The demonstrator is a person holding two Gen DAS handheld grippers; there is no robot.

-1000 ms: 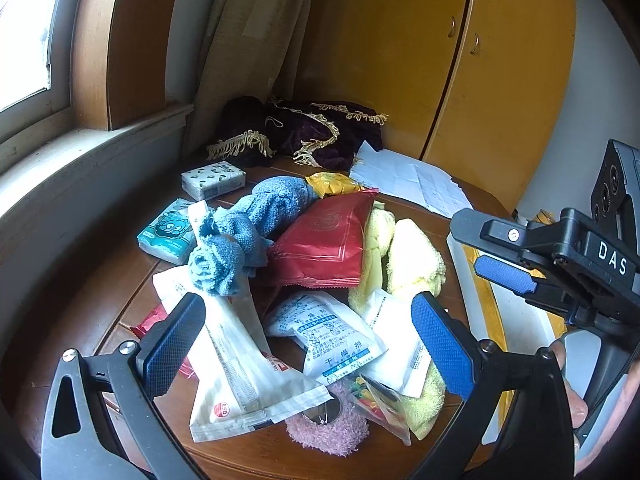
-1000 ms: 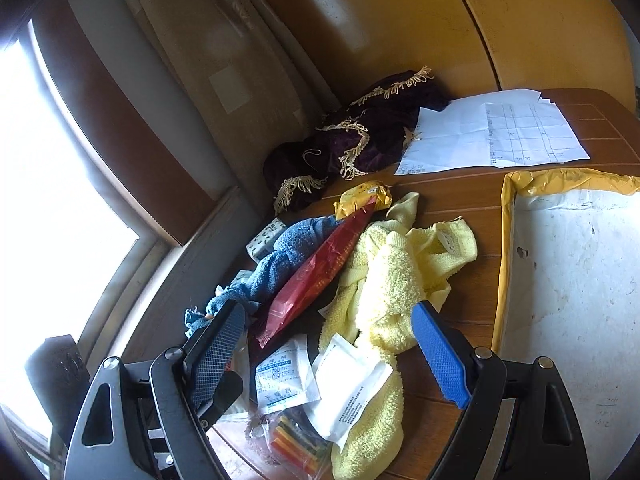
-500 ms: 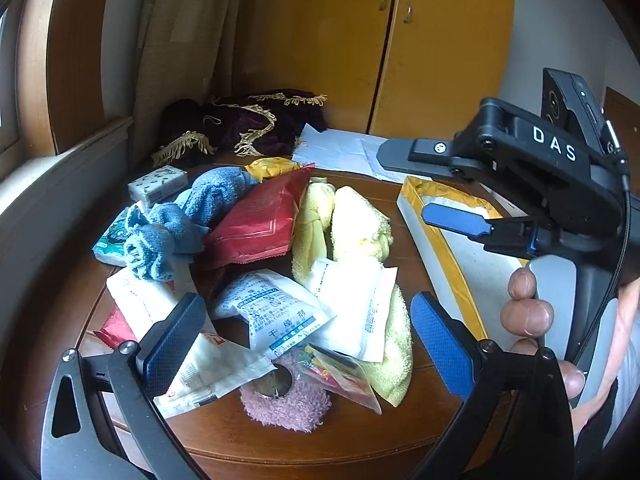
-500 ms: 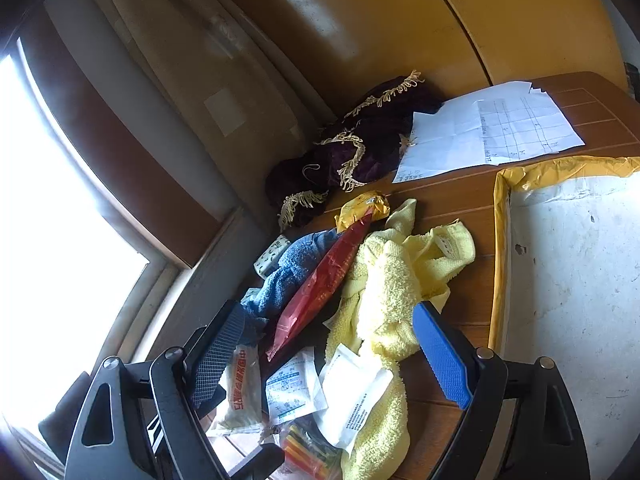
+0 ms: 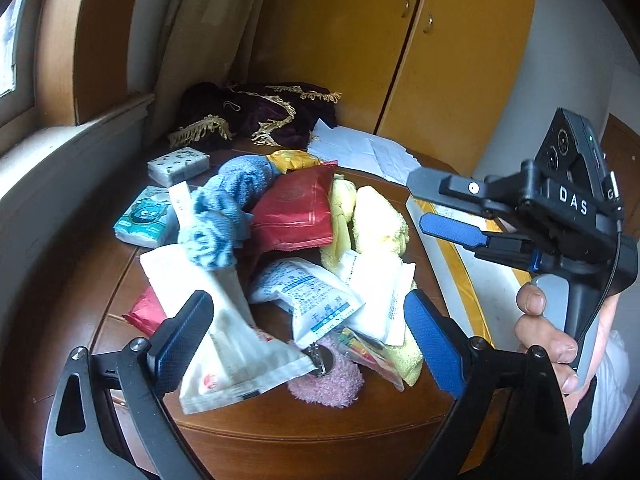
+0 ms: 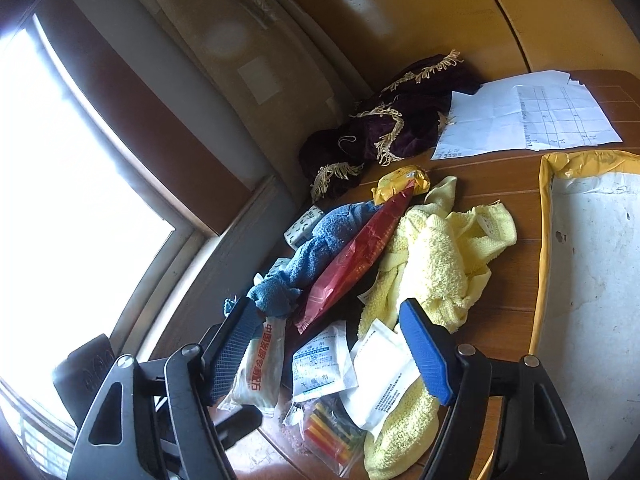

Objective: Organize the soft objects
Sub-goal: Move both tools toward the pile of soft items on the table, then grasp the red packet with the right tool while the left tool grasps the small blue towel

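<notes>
While both grippers hover over the cluttered wooden table with nothing yet lifted, the work looks to be at its very start: choosing a first soft item from the heap. The left gripper has its jaws spread wide and empty, poised above the near edge of the pile, where a long white packet lies just under its left finger and a pink fuzzy item sits between the fingers at the table's near rim. The right gripper is likewise wide and holds nothing; it hangs over the flat white sachets with the yellow towel just beyond its right finger. A blue towel is draped across the far left of the heap, partly under a red foil packet, and the yellow towel lies right of that packet, partly buried by the sachets. By my judgement the next move calls for lowering one open gripper onto a bunched fold of towel, closing firmly on cloth rather than slippery packaging, and drawing it clear without dragging the packets resting on it.
</notes>
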